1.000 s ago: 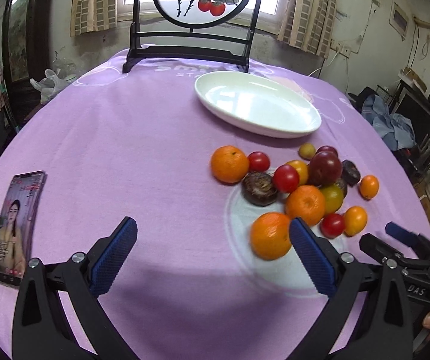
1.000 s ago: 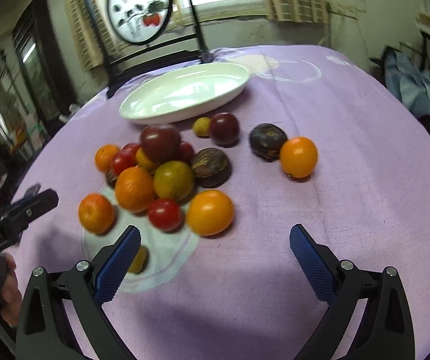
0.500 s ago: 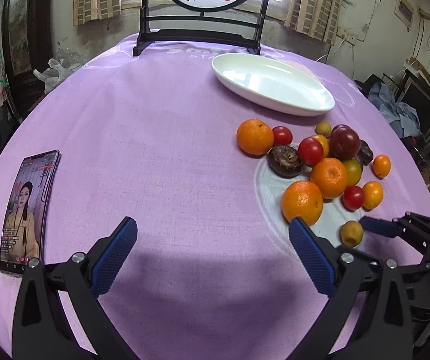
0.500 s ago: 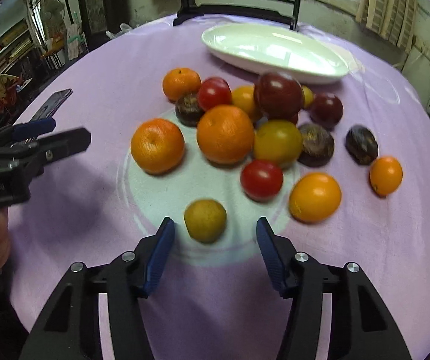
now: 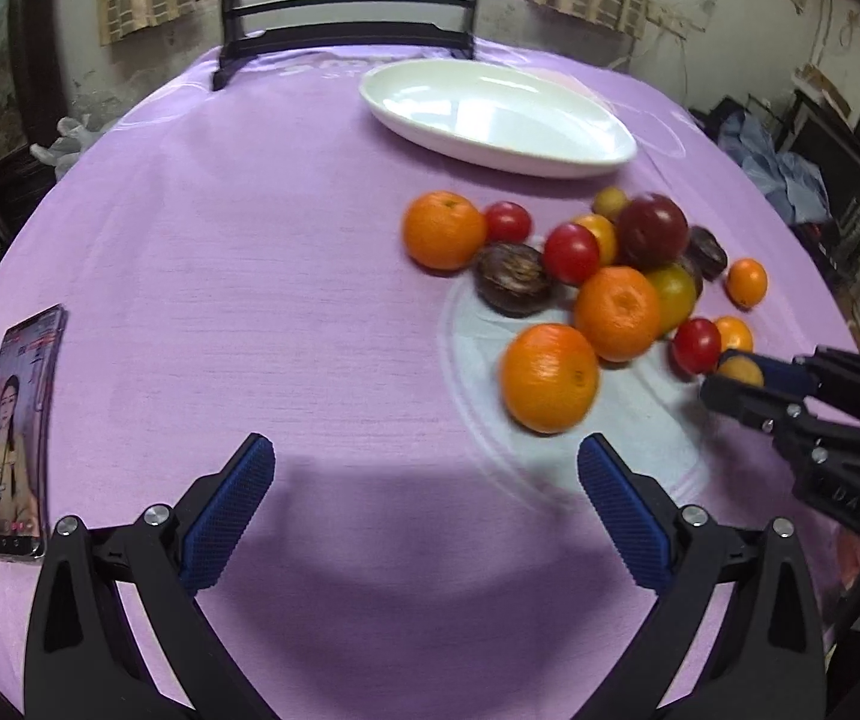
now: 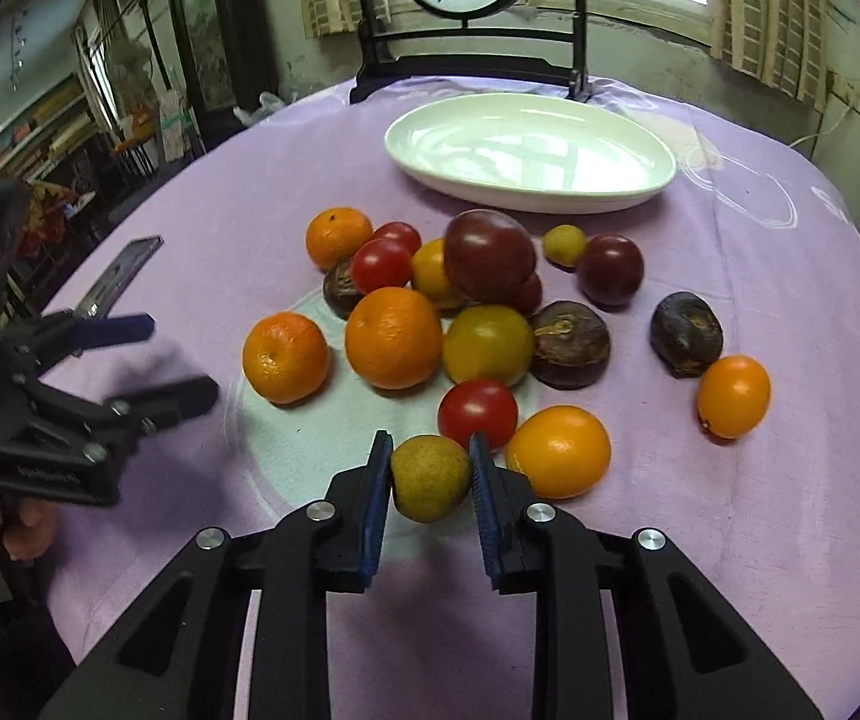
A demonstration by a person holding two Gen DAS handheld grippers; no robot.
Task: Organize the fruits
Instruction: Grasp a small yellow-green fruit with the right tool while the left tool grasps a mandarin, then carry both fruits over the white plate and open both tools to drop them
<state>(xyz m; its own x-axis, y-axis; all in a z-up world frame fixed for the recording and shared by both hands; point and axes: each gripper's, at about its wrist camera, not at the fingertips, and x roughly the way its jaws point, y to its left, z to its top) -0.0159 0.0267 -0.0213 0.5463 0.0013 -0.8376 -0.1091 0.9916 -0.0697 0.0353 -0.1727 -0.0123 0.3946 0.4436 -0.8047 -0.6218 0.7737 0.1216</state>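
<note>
A small yellow-green fruit [image 6: 430, 478] is clamped between the blue pads of the right gripper [image 6: 430, 474], whose jaws have just been closing onto it, at the near edge of a heap of oranges, tomatoes and dark fruits [image 6: 478, 312] on the purple-clothed tabletop [image 6: 760, 480]. A white oval dish [image 6: 529, 150] is seen beyond the heap. The left gripper [image 5: 426, 501] is held with jaws wide apart over bare cloth, nothing between them. A phone [image 5: 18, 438] lies far left.
</note>
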